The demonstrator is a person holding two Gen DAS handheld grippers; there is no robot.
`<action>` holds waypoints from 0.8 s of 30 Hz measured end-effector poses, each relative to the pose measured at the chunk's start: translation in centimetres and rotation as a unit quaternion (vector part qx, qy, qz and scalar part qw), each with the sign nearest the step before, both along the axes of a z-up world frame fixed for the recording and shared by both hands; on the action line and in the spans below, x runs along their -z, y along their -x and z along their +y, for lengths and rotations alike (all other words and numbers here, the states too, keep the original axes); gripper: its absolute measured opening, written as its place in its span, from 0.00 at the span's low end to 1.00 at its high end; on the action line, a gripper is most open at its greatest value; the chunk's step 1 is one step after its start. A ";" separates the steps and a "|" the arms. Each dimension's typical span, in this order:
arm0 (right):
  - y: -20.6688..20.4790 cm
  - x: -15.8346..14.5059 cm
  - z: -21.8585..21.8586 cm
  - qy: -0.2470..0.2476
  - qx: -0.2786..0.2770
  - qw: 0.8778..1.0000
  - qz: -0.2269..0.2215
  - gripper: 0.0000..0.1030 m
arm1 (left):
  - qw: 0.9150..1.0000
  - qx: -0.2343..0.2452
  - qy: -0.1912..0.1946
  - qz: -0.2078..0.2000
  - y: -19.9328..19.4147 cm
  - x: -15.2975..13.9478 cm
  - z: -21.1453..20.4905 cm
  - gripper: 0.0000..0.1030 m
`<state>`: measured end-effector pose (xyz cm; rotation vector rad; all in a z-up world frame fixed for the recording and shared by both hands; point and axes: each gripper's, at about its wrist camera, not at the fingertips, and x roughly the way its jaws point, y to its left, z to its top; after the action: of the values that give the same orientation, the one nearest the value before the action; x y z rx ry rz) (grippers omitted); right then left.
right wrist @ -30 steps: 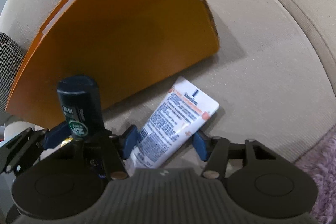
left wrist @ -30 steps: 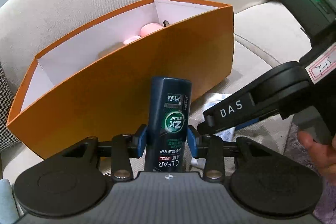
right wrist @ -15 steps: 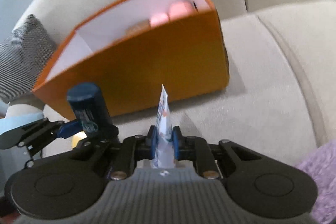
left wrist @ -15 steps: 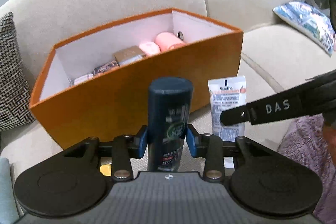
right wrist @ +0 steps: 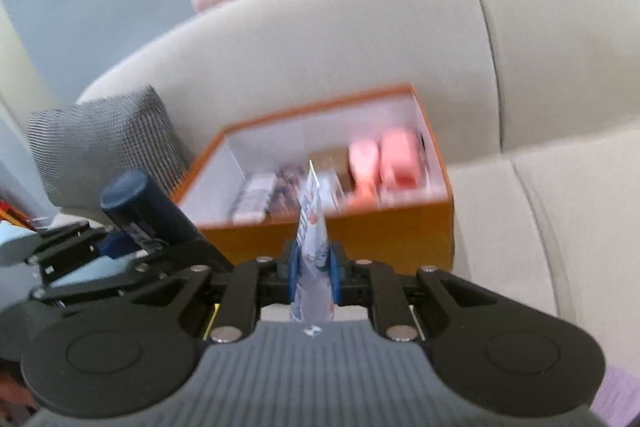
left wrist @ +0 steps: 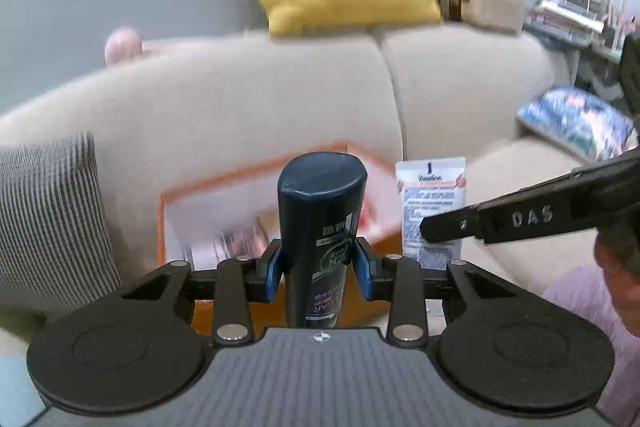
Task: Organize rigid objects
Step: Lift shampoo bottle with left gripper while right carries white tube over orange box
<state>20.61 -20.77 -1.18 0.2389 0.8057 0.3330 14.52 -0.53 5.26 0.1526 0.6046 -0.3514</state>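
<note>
On the beige fabric sofa (right wrist: 560, 235), an open orange cardboard box with a white interior (right wrist: 400, 239) stands against the backrest and already contains several items, among them two pink rounded containers (right wrist: 384, 159) at its right end and some flat packets toward its left; motion blur prevents closer identification. The left gripper (left wrist: 320, 263) is clamped on a dark blue cylindrical plastic bottle (left wrist: 322, 211), held upright in the air on the near side of the box. The right gripper (right wrist: 312, 275) is pressed together on a flat white squeeze tube with blue print (right wrist: 311, 227), held edge-on above the near wall of the box. Status, as judged: the box is partly filled, and both held items remain outside it. Remaining steps: carry each item over the rim, lower it into free space, and release. No further loose items are visible on the seat.
</note>
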 end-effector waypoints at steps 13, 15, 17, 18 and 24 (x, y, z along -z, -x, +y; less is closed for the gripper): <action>-11.0 -2.5 2.6 0.172 -0.185 0.967 -0.015 0.16 | 0.995 0.060 -0.072 0.021 -9.2 -0.8 -0.9 0.40; -12.2 -1.1 3.2 0.199 -0.223 0.954 0.000 0.16 | 0.993 0.068 -0.087 0.040 -10.4 0.9 -0.9 0.41; -13.4 0.4 3.9 0.228 -0.259 0.938 0.018 0.16 | 0.991 0.075 -0.094 0.058 -11.4 2.5 -0.6 0.41; -13.8 1.4 4.3 0.242 -0.278 0.929 0.028 0.16 | 0.990 0.079 -0.097 0.068 -11.9 3.5 -0.5 0.41; -16.5 6.3 5.3 0.307 -0.346 0.883 0.082 0.16 | 0.984 0.080 -0.104 0.124 -14.7 7.9 -0.1 0.41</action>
<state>37.07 -15.45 -7.44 -0.6479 1.1114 0.7114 29.25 -0.62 -2.63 0.3624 0.8781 -0.4671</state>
